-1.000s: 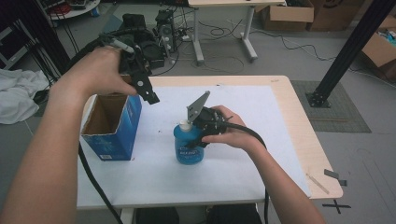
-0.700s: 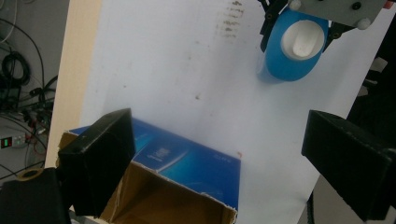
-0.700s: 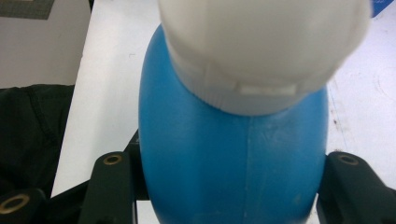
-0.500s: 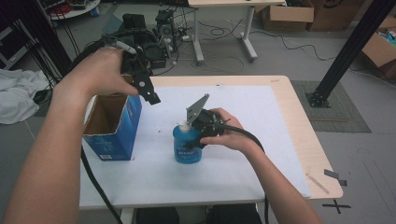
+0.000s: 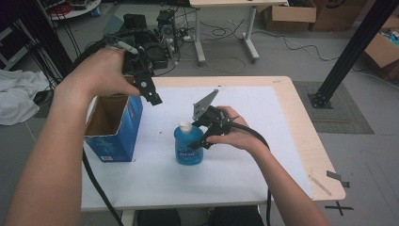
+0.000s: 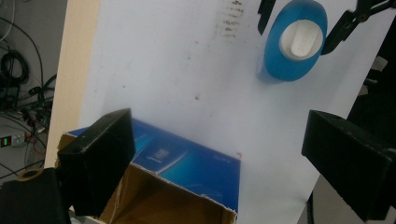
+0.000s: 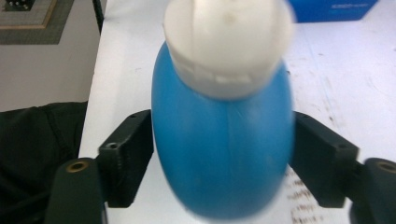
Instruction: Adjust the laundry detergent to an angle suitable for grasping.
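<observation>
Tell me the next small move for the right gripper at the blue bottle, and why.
Probably draw the right gripper back from the blue bottle. Its jaws have just been opening and flank the bottle, which stands upright on the table.

Black hand-held gripper (image 5: 205, 136), trailing cable

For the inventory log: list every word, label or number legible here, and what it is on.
None can be read.
Blue bottle: darker print on its front, blurred.
Blue box: a white patch low on the side in the high view and pale print on the panel in the left gripper view, too small to read.
</observation>
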The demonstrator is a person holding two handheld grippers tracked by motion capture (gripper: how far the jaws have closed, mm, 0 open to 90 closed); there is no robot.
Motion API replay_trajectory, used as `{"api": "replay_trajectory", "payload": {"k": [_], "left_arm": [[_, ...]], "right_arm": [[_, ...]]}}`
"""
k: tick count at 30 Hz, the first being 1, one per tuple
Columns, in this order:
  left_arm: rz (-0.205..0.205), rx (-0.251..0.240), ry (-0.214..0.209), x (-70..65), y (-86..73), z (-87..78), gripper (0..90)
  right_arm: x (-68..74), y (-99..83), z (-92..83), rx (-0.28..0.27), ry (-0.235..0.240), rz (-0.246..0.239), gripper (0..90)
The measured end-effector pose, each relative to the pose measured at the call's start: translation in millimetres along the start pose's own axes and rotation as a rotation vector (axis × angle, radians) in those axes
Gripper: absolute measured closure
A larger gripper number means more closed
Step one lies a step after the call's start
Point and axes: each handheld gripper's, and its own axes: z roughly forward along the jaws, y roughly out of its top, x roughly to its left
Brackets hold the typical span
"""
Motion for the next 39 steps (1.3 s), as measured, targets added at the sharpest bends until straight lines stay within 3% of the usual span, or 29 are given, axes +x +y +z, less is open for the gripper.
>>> {"api": "replay_trajectory", "payload": {"k": [6, 7, 12, 13, 14, 15, 17, 18, 20, 21, 26, 34, 39], "left_arm": [[-0.001, 0.005, 0.004, -0.6, 2.5, -1.3, 10.4], [0.0, 0.002, 0.004, -0.7, 3.1, -1.9, 10.4], [0.009, -0.001, 0.007, -3.2, 7.6, -4.1, 10.4], [0.014, 0.002, 0.008, -4.0, 10.0, -5.0, 10.4], [0.014, 0.002, 0.008, -4.0, 10.0, -5.0, 10.4], [0.019, 0.001, 0.011, -5.1, 12.7, -6.2, 10.4], [0.025, 0.001, 0.012, -5.8, 14.6, -7.3, 10.4], [0.027, 0.0, 0.014, -6.4, 16.1, -8.0, 10.4], [0.029, -0.002, 0.015, -6.9, 17.4, -8.8, 10.4], [0.032, -0.004, 0.015, -7.4, 18.4, -9.4, 10.4], [0.043, -0.003, 0.017, -8.2, 21.3, -11.5, 10.4], [0.046, -0.009, 0.015, -9.4, 24.6, -12.9, 10.4], [0.045, -0.012, 0.018, -9.8, 26.2, -14.7, 10.4]], "right_arm": [[5.1, -3.4, -26.9, -0.003, -0.01, 0.017, 21.4], [7.4, -4.0, -39.4, -0.002, -0.026, 0.03, 20.6], [7.0, -7.6, -60.9, 0.015, -0.099, 0.079, 21.6], [3.7, -11.9, -71.4, 0.045, -0.176, 0.151, 22.5], [3.7, -11.9, -71.4, 0.045, -0.176, 0.151, 22.5], [0.1, -17.3, -79.2, 0.075, -0.239, 0.226, 23.8], [-1.3, -19.7, -82.0, 0.082, -0.258, 0.254, 23.8], [-4.8, -26.9, -89.9, 0.098, -0.3, 0.343, 24.1], [-5.1, -28.3, -91.6, 0.105, -0.311, 0.36, 24.2], [-6.4, -33.8, -98.8, 0.14, -0.357, 0.413, 24.4], [-6.9, -41.3, -118.2, 0.191, -0.421, 0.501, 24.2], [-2.3, -43.2, -149.9, 0.242, -0.451, 0.592, 23.4], [-0.9, -45.3, -158.6, 0.248, -0.462, 0.614, 23.4]]}}
